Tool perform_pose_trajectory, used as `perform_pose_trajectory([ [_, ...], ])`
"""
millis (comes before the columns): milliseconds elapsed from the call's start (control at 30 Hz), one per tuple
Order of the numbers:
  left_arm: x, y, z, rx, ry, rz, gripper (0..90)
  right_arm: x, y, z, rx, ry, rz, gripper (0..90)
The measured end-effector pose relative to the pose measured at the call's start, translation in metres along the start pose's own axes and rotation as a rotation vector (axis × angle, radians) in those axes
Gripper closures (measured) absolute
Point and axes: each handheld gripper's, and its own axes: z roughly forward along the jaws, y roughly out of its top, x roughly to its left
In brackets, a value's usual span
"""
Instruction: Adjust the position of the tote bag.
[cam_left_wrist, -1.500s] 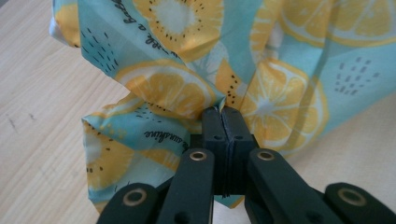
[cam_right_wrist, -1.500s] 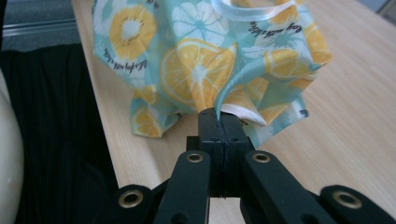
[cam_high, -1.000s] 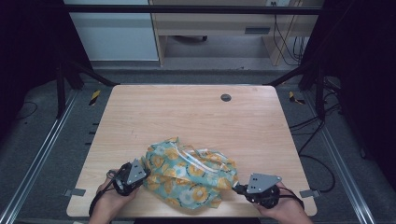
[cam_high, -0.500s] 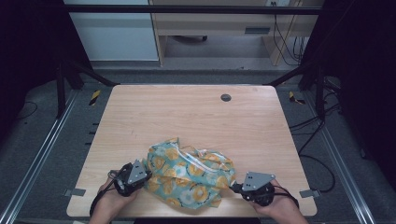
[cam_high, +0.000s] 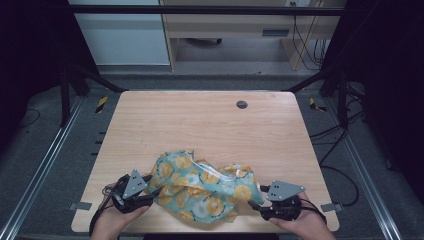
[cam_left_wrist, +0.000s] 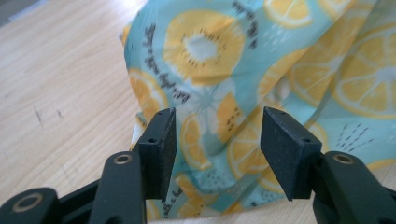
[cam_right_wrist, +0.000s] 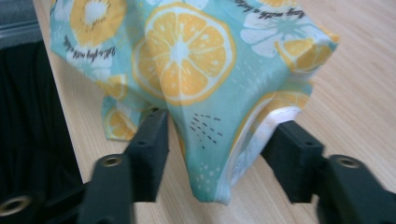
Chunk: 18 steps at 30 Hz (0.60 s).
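Our left gripper (cam_high: 150, 192) stands with its jaws apart, just opened, and the fruit-print cloth (cam_high: 205, 187) lies beyond the pads with nothing pinched between them; in the left gripper view the pads (cam_left_wrist: 161, 144) frame the cloth's folds without pressing on them. Our right gripper (cam_high: 256, 204) has likewise just spread its jaws, and a drooping corner of the cloth (cam_right_wrist: 210, 154) hangs between them, seemingly free of either pad. The cloth sits crumpled in a heap on the wooden table (cam_high: 200, 125), near the table's front edge and between our two hands. From here we judge the main risk is the cloth itself: released in a bunched state, its folds may slump or spring back, and any re-grip could catch several layers at once instead of a single edge. The corner by the right jaws lies close to the front edge of the table, so a careless nudge could push it over. Farther back on the table a small dark grommet (cam_high: 242, 104) sits well apart from the cloth; nothing else on the table stands in our way.
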Motion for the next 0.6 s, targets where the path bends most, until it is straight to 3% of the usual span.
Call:
perform_pose_trajectory([
  [200,-0.002,0.014,-0.001,-0.025,-0.005,0.013,45.7,-0.006,0.008,-0.007,-0.028,-0.033,0.038,23.6],
  [600,-0.012,0.038,0.013,-0.023,-0.068,0.065,42.6,-0.011,0.017,-0.010,-0.047,-0.013,0.068,21.6],
])
